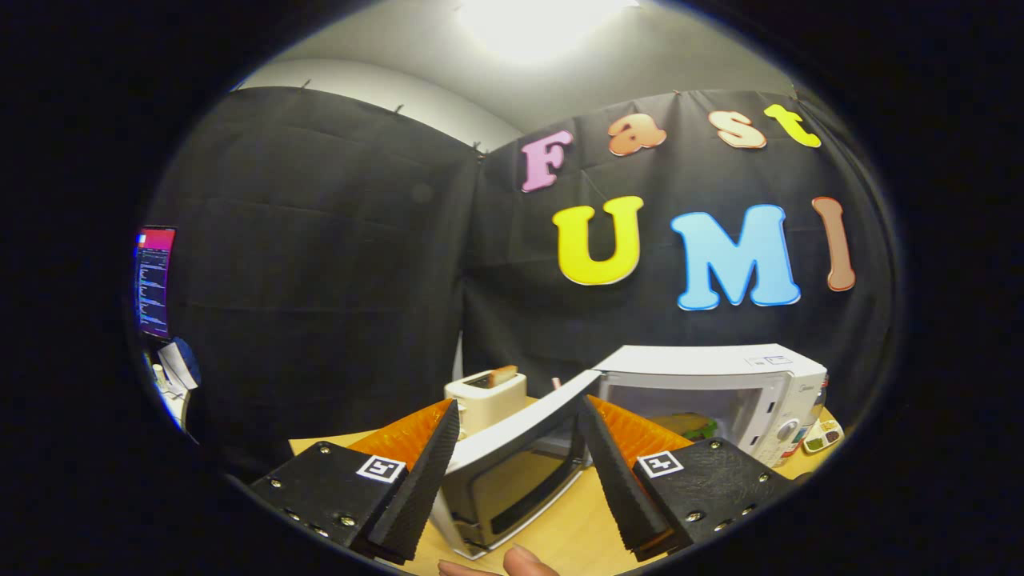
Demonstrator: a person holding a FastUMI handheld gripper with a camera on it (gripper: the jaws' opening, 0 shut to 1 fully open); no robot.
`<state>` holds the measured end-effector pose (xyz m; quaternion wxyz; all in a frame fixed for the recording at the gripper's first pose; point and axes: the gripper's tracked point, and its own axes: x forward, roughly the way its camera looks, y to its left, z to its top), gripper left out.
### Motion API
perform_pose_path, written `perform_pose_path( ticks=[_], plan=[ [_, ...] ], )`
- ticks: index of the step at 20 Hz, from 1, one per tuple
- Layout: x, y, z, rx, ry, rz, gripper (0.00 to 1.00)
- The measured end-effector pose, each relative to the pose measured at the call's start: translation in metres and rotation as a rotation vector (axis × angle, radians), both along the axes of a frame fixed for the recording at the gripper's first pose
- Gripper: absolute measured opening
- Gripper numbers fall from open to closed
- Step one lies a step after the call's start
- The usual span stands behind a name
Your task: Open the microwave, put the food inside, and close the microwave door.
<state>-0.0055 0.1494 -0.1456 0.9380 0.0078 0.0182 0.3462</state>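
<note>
Gripper view
Gripper (518, 424): fingers spread wide apart, gripping nothing; the open microwave door stands in the gap between them.
Left finger (416, 488): beside the door's outer face – contact cannot be told.
Right finger (612, 472): beside the door's top edge, on the cavity side; contact cannot be told.
Microwave (720, 376): white, standing on the counter just ahead of and beyond the right finger, control panel with round dials at its right end.
Microwave door (512, 468): swung open toward the camera, dark window facing out, reaching down between the fingers.
Cavity: open and lit; the food (694, 426) – green and pale items, too small to identify – lies inside, just past the right fingertip.
Toaster (486, 400): cream-coloured, beyond the left finger and left of the door, a slice of toast standing in its slot.
Counter (576, 536): light wood, bare below the door.
Palette-like tray (824, 438): small, with coloured patches, just right of the microwave.
Hand (512, 564): fingertips at the near edge, below the door.
Monitor (154, 280): lit, well off to the left past the booth wall.
</note>
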Motion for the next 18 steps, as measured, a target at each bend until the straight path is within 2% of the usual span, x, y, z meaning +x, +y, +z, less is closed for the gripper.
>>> perform_pose_path(
  ticks=[2,4,10,12,14,15,16,18],
  plan=[
    [-0.032,0.027,-0.009,-0.009,0.013,0.086,0.90],
    [-0.052,0.049,-0.019,-0.013,0.015,0.136,0.90],
    [-0.080,0.111,-0.074,-0.059,-0.001,0.225,0.90],
    [-0.072,0.117,-0.090,-0.068,0.008,0.199,0.90],
    [-0.053,0.106,-0.098,-0.073,0.005,0.082,0.37],
    [-0.043,0.102,-0.101,-0.054,0.013,0.056,0.10],
    [-0.044,0.108,-0.110,-0.042,0.046,0.069,0.08],
    [-0.040,0.098,-0.120,-0.041,0.097,0.044,0.08]
  ],
)
